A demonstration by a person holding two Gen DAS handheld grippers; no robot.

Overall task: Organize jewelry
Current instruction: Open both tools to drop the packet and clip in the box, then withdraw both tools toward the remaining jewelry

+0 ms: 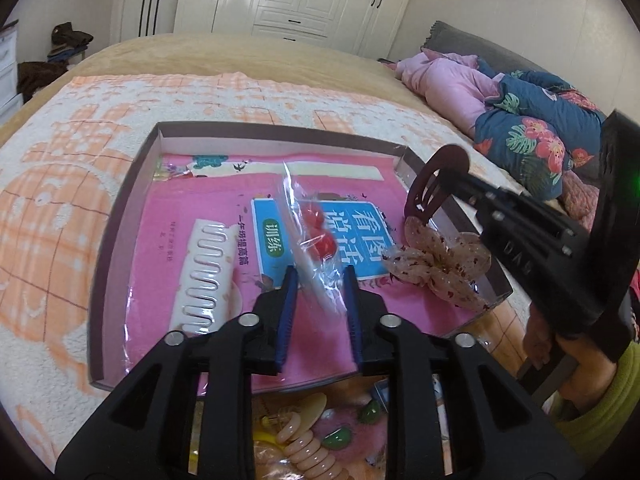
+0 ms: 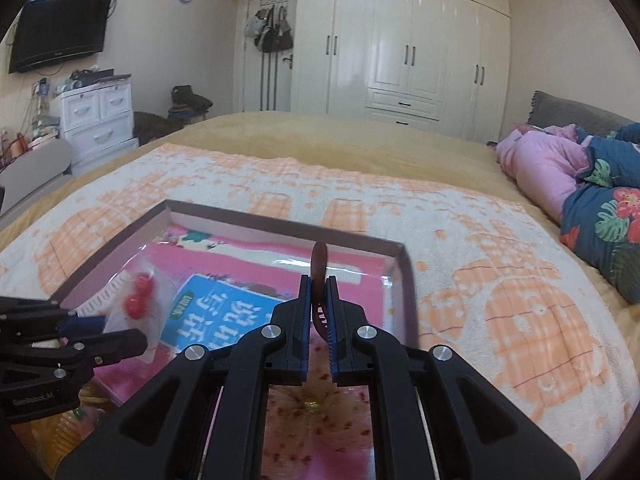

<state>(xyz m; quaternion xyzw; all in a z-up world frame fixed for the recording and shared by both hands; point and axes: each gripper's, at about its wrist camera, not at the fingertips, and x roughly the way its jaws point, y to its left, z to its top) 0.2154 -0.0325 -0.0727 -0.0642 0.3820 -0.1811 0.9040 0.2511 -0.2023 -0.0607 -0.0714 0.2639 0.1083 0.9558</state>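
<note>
A shallow brown-rimmed box (image 1: 280, 130) lies on the bed, its floor covered by a pink book cover. A white comb (image 1: 204, 276) lies in it at the left. My left gripper (image 1: 320, 280) hangs over the box's near part. A clear bag with red beads (image 1: 316, 232) stands blurred between its parted blue pads, which do not press on it. My right gripper (image 2: 319, 284) is shut on a brown snap hair clip (image 2: 320, 264). The clip's speckled fabric flower (image 1: 440, 264) hangs over the box's right wall. In the right wrist view the left gripper (image 2: 120, 330) and bag (image 2: 136, 300) sit at the left.
An orange-and-white blanket (image 2: 500, 280) covers the bed around the box. Pink and blue floral bedding (image 1: 520, 120) is piled at the right. Several hair accessories, among them a beige spiral tie (image 1: 308, 448), lie below the left gripper. White wardrobes (image 2: 400, 40) and drawers (image 2: 100, 116) stand behind.
</note>
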